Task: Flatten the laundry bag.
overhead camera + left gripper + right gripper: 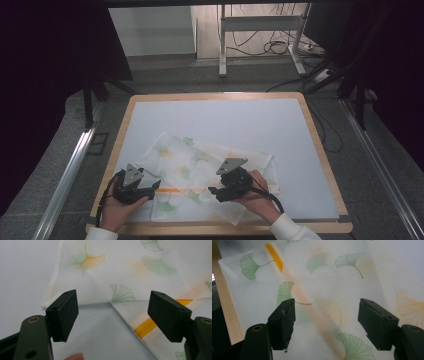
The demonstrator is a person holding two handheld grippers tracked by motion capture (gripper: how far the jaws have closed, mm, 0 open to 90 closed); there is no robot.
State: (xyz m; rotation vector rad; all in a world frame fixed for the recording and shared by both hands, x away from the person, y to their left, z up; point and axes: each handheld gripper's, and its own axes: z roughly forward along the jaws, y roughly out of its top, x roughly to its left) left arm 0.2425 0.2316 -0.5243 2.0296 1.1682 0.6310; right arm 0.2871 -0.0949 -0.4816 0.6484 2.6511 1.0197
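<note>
Now we have both grippers poised over the thin cloth (200, 170) that lies partly folded and askew on the near half of the tabletop (215, 120), its lower edge close to the near wooden edge. The left gripper (152, 186) sits at the cloth's near-left side with its jaws spread wide and nothing between them; in the left gripper view they frame a notch where a folded flap with a yellow stripe (147, 326) meets the upper layer. The right gripper (214, 191) hovers over the cloth's middle near the same stripe, jaws likewise apart and empty.

To do this well, we judge we should each pick a single layer at an edge, not the see-through middle. We lower the left jaws until one pad slides under the flap's border, then close. We shift the right gripper toward an edge or corner before pinching, so we lift one ply and do not bunch the fabric.
</note>
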